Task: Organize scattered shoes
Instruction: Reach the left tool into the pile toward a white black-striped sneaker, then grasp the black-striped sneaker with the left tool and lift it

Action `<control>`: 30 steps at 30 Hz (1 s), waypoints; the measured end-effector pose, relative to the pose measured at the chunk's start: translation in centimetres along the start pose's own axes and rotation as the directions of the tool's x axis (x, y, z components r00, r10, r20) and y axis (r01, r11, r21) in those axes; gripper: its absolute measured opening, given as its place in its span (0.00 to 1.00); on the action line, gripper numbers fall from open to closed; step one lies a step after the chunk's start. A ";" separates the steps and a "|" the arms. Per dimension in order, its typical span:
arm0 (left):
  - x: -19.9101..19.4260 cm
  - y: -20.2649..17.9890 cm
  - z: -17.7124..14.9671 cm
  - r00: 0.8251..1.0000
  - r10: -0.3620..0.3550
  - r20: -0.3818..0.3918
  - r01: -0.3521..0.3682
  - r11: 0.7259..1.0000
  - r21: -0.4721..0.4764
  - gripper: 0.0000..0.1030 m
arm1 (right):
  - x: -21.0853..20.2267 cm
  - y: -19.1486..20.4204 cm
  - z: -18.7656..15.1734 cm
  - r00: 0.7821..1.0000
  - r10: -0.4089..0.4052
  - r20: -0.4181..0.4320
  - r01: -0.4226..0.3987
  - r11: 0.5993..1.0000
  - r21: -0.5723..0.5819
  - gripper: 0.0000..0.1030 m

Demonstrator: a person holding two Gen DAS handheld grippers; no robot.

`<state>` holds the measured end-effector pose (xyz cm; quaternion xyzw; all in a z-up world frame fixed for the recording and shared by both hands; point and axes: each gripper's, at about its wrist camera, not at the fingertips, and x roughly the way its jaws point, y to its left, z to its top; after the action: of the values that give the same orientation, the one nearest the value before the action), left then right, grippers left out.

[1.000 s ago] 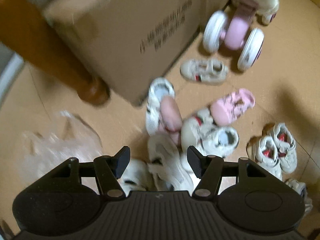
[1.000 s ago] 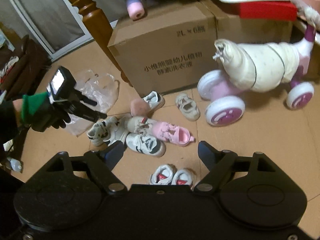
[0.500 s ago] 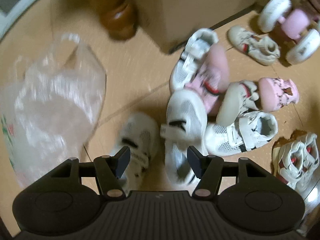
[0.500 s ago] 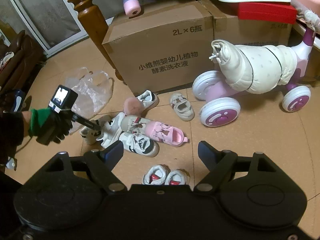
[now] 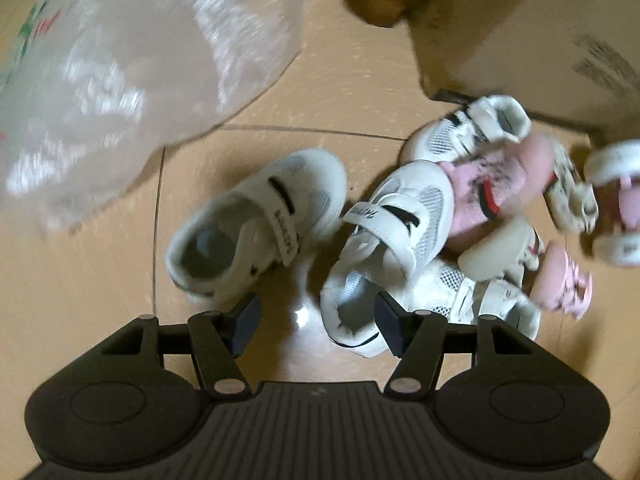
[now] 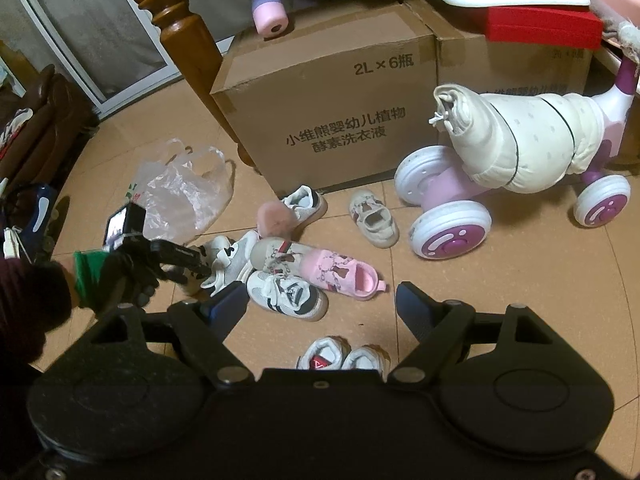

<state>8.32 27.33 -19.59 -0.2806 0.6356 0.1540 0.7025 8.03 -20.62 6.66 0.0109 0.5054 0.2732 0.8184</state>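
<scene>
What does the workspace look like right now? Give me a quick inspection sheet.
Surface: tan tiled floor, grout lines visible.
Job's things: pile of small shoes before the cardboard box; two white strap shoes side by side at its left; pink shoe on the right of the pile; beige shoe apart; red-lined pair set together nearest the camera.
Clutter: plastic bag, ride-on toy.
Grippers: left hand-held gripper low over the white strap shoes, jaws closing, nothing pressed yet; right hand-held gripper open, empty.
Cables: nothing seen.
Surroundings: wooden post, glass door.
</scene>
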 end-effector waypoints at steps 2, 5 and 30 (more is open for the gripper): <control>0.9 0.5 -0.9 0.999 -0.036 0.009 0.037 0.996 -0.079 0.56 | 0.1 -0.1 -0.1 1.000 -0.003 -0.005 0.003 1.000 0.001 0.81; 2.1 1.5 -2.3 0.994 -0.096 0.058 0.106 0.972 -0.209 0.53 | 0.3 -0.5 -0.3 1.000 -0.013 -0.015 0.013 1.000 0.008 0.81; 1.1 5.2 -6.1 0.945 -0.217 0.245 0.299 0.875 -0.381 0.51 | 0.4 -0.5 -0.6 1.000 -0.012 -0.024 0.013 1.000 0.010 0.81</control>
<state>0.60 27.75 -21.92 -0.4888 0.4733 0.2161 0.7003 7.93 -21.06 5.93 0.0088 0.5166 0.2655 0.8140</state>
